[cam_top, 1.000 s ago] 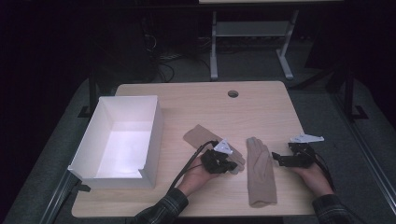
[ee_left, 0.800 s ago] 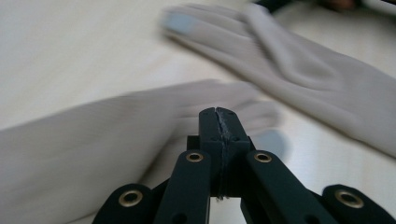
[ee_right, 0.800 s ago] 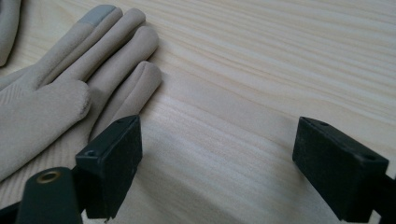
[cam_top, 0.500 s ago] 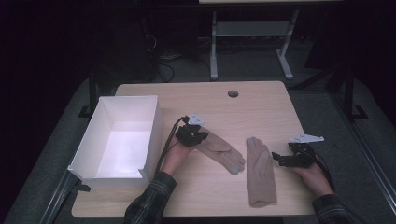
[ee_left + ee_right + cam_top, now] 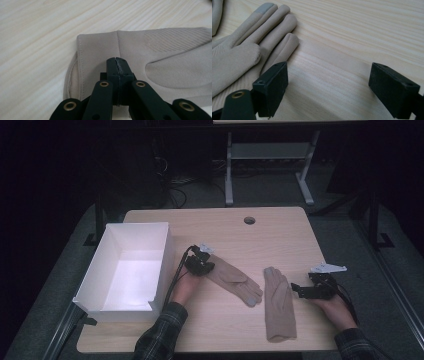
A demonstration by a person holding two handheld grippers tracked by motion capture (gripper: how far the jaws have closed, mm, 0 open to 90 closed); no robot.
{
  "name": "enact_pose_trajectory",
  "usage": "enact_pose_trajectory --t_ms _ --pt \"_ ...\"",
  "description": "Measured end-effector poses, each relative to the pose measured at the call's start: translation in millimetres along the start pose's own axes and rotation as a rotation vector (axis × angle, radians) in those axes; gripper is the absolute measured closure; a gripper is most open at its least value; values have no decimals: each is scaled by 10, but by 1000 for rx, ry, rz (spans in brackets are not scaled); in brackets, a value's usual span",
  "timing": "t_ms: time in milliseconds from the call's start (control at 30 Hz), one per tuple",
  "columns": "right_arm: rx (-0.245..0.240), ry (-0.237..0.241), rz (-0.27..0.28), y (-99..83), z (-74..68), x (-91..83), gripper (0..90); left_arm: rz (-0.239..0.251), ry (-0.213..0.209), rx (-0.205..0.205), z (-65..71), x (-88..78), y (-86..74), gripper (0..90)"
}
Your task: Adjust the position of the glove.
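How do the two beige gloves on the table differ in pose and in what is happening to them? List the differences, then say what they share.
The left glove lies slanted near the white box, fingers toward the person; the right glove lies nearly straight, fingers away. The left tool is shut on the left glove's cuff; the right tool stands open beside the right glove. Both are beige with grey fingertips.

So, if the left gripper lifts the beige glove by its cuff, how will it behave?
The left glove would probably hang limp: it lies flat like soft cloth. It looks thin, so likely light. The left gripper is shut at its cuff end, and the suede-like surface should not slip easily, though the grip itself is hidden.
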State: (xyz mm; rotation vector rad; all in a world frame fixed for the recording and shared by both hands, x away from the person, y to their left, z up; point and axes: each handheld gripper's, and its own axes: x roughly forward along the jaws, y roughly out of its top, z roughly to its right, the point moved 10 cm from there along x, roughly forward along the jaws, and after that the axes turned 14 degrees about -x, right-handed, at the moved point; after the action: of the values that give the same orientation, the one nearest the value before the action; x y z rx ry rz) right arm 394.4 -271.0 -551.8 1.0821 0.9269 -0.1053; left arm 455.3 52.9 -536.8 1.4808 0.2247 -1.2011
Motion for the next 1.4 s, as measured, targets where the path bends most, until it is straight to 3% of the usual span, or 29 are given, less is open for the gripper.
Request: enact_pose_trajectory --t_ms 67,400,567,667,1067,1200,1300,1400 --pt "0 0 -1 0 -1 -1 155 -19 13 16 30 -56 -70 897" --pt "0 0 -1 -1 -1 -1 155 -61 16 1 143 -232 -298 897" --pt "-1 0 -1 0 0 -1 155 -74 22 27 218 -305 -400 897" --pt "-3 0 0 0 0 0 156 -81 -9 16 325 -382 -524 896" --pt "-1 0 0 0 -1 -1 156 -101 -70 22 541 -625 -870 896" --pt "-2 0 0 0 0 -1 156 -110 -102 45 657 -743 -1032 896" --pt "-2 0 0 0 -1 -1 156 -99 -121 56 702 -767 -1019 895" --pt "-3 -1 0 2 -1 1 156 -67 -155 85 802 -760 -898 895"
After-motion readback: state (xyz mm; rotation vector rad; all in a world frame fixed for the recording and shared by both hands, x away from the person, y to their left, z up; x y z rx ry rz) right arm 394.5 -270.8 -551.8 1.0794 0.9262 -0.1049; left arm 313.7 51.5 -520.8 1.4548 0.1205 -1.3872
